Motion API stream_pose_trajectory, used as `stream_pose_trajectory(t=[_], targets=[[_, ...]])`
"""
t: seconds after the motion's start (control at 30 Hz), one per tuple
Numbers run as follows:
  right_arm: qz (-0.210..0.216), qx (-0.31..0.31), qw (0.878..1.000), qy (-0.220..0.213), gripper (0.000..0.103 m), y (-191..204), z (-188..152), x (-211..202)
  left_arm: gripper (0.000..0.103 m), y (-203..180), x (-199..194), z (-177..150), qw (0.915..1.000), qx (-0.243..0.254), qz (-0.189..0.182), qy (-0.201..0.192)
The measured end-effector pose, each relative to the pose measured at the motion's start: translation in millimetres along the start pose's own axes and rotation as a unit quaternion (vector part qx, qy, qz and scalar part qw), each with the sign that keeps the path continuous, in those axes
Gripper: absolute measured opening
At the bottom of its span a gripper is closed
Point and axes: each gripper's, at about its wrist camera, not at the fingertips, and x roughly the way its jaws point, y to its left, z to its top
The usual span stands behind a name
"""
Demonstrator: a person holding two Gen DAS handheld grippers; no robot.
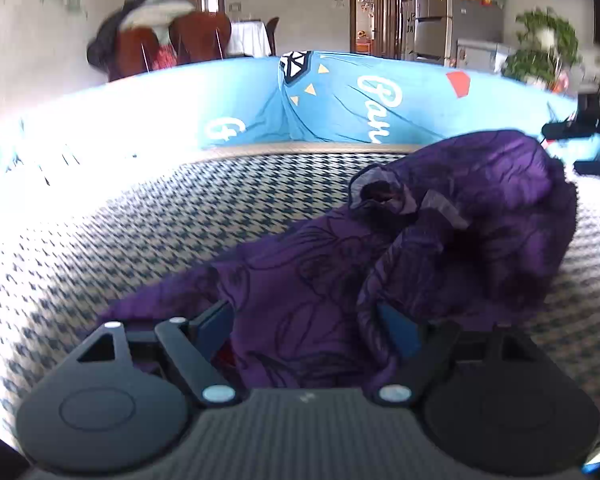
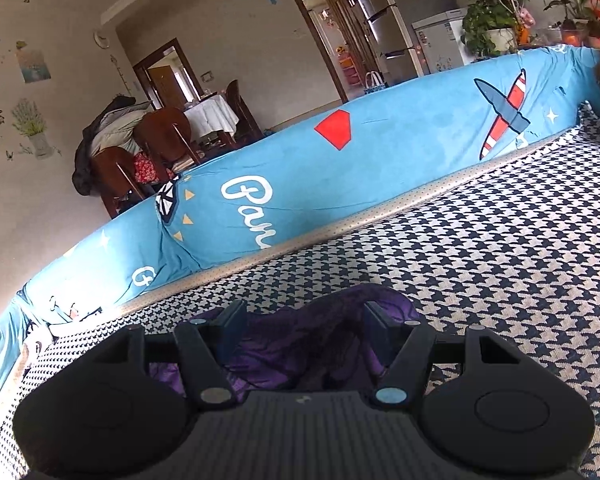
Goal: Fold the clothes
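Both jaws partly open w/ purple garment (image 1: 440, 240) bunched between; grip unclear, on houndstooth cover (image 2: 500, 260).

Houndstooth cover (image 2: 500, 264) under me, navy & cream, w/ a tan piped edge. Behind it a blue cushion back (image 2: 380, 148) w/ white script, red shape, striped plane print. Further off: dark wood chairs (image 2: 160, 132) w/ coats piled on, white-clothed dining table (image 2: 214, 114), steel fridge (image 2: 384, 12), potted plants (image 2: 488, 12), open doorways.
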Motion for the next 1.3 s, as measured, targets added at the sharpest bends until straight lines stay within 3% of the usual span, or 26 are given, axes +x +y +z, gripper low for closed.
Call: stream_pose_trajectory(t=[0.13, 0.3, 0.53, 0.73, 0.8, 0.9, 1.07, 1.23, 1.3], targets=[[0.000, -0.006, 1.000, -0.001, 0.064, 3.5, -0.5, 0.2, 0.084, -2.8, -8.2, 2.5, 0.9994, 0.006, -0.033, -0.006], [0.000, 0.003, 1.000, 0.004, 0.064, 1.2, -0.4, 2.5, 0.096, -24.8, -20.3, 7.6, 0.9968, 0.041, -0.065, -0.022], [-0.001, 0.003, 1.000, 0.005, 0.064, -0.3, -1.0, 3.0, 0.096, -57.8, -0.7, 10.0, 0.9947, 0.085, -0.058, -0.014], [0.000, 0.003, 1.000, 0.006, 0.064, 0.0, -0.2, 3.8, 0.069, -64.3, 26.9, 10.8, 0.9941, 0.094, -0.052, 0.012], [0.003, 0.002, 1.000, 0.004, 0.064, 0.3, 0.6, 3.4, 0.048, -64.4, 35.3, 9.9, 0.9939, 0.092, -0.055, 0.025], [0.013, -0.005, 1.000, 0.000, 0.064, 1.5, 3.2, 1.3, 0.033, -60.2, 38.8, 8.2, 0.9947, 0.087, -0.048, 0.025], [0.052, -0.038, 0.998, -0.004, 0.070, 7.4, 9.0, -5.3, 0.029, -35.9, 33.6, 17.2, 0.9980, 0.064, 0.003, 0.002], [0.110, -0.112, 0.988, -0.012, 0.090, 26.5, 5.9, -9.8, 0.030, -2.9, 33.2, 25.2, 0.9982, 0.041, 0.044, -0.001], [0.122, -0.148, 0.981, -0.005, 0.093, 37.5, -0.7, -5.4, 0.032, 11.9, 36.0, 25.1, 0.9976, 0.030, 0.062, 0.006]])
